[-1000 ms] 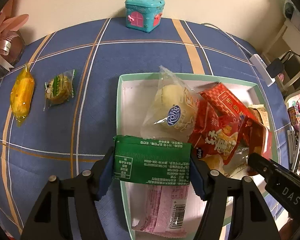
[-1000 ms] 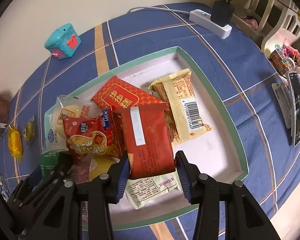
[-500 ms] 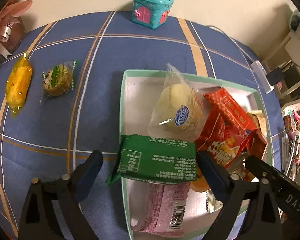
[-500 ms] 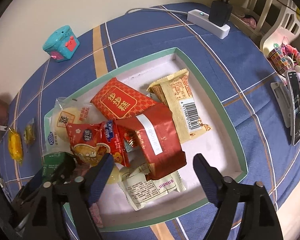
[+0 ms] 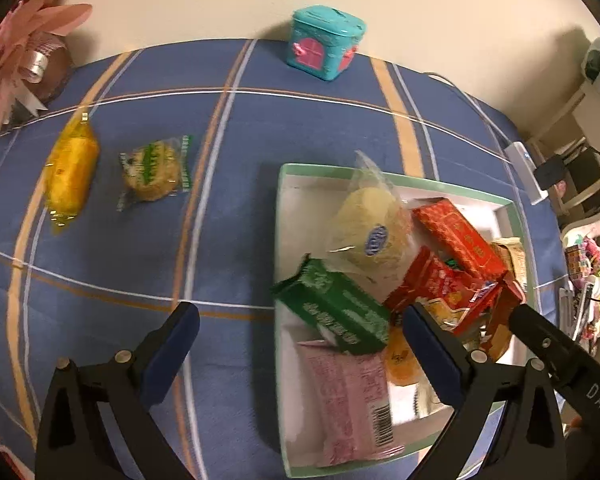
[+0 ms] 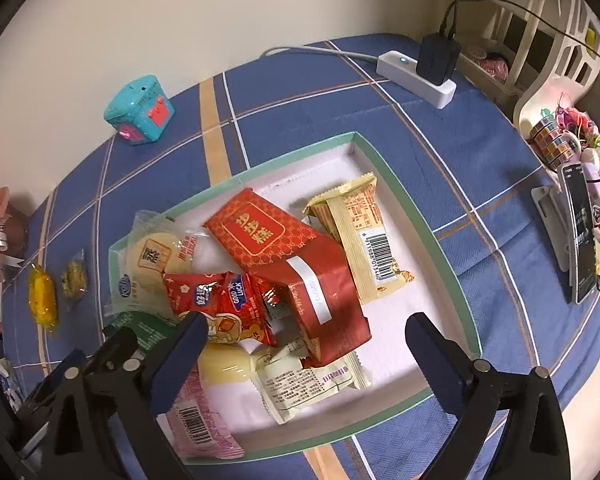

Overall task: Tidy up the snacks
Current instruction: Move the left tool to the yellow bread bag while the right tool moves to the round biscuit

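A white tray with a green rim (image 5: pixel 284 216) (image 6: pixel 428 224) holds several snack packs. The green pack (image 5: pixel 334 308) lies tilted at the tray's left side, over a pink pack (image 5: pixel 352 396). The dark red pack (image 6: pixel 324 296) lies on the pile in the middle of the tray. My left gripper (image 5: pixel 296 348) is open and empty above the tray's left edge. My right gripper (image 6: pixel 304 344) is open and empty above the tray's near side. A yellow candy (image 5: pixel 70 172) and a green-striped cookie (image 5: pixel 154 170) lie on the cloth left of the tray.
A teal toy house tin (image 5: pixel 326 48) (image 6: pixel 140 110) stands at the table's back edge. A pink ribbon decoration (image 5: pixel 24 52) is at the back left. A white power strip with a black plug (image 6: pixel 420 74) lies at the back right. Shelves with small items (image 6: pixel 572 184) stand to the right.
Both grippers opened and drew back. The green pack dropped from the left gripper into the tray. The dark red pack dropped from the right gripper onto the pile.
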The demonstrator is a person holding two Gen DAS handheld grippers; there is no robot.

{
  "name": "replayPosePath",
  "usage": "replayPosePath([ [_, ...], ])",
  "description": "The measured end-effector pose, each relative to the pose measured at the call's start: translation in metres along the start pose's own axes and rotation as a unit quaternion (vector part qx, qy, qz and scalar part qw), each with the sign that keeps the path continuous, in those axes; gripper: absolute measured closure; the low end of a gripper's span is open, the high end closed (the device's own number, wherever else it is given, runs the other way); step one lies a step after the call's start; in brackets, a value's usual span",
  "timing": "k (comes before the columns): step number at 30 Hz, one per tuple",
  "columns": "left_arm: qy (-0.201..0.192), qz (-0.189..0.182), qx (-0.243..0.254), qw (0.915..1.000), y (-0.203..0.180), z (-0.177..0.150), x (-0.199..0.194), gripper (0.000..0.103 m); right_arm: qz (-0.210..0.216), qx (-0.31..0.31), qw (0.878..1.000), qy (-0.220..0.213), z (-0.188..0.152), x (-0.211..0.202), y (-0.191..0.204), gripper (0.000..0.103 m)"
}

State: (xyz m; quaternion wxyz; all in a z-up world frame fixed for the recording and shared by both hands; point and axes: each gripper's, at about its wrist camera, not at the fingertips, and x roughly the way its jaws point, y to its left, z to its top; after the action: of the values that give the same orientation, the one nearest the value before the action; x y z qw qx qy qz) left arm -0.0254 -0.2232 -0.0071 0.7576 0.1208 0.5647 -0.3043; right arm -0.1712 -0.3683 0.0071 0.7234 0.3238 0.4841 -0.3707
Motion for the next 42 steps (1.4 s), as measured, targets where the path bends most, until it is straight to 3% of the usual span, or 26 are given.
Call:
replayPosePath([
  [8,-0.02,0.052,-0.025,0.9982,0.032,0.003,-0.016,0.002,-0.001,-0.011,1.0,0.003,-0.004,0.002,0.009,0.002],
  [16,-0.047,0.081,-0.066,0.9934,0.07,0.008,-0.033,0.002,0.0,-0.037,0.999,0.0,-0.008,0.0,0.028,0.002],
  [26,-0.063,0.104,-0.1,0.9875,0.099,0.009,-0.044,0.002,0.004,-0.071,0.997,-0.01,-0.015,-0.003,0.049,0.0],
  [37,-0.078,0.089,-0.107,0.9872,0.107,0.009,-0.052,0.0,0.009,-0.099,0.995,-0.011,-0.021,-0.005,0.066,0.0],
  [42,-0.093,0.116,-0.126,0.9808,0.121,0.01,-0.061,0.0,0.019,-0.118,0.993,-0.01,-0.027,-0.006,0.083,0.0],
])
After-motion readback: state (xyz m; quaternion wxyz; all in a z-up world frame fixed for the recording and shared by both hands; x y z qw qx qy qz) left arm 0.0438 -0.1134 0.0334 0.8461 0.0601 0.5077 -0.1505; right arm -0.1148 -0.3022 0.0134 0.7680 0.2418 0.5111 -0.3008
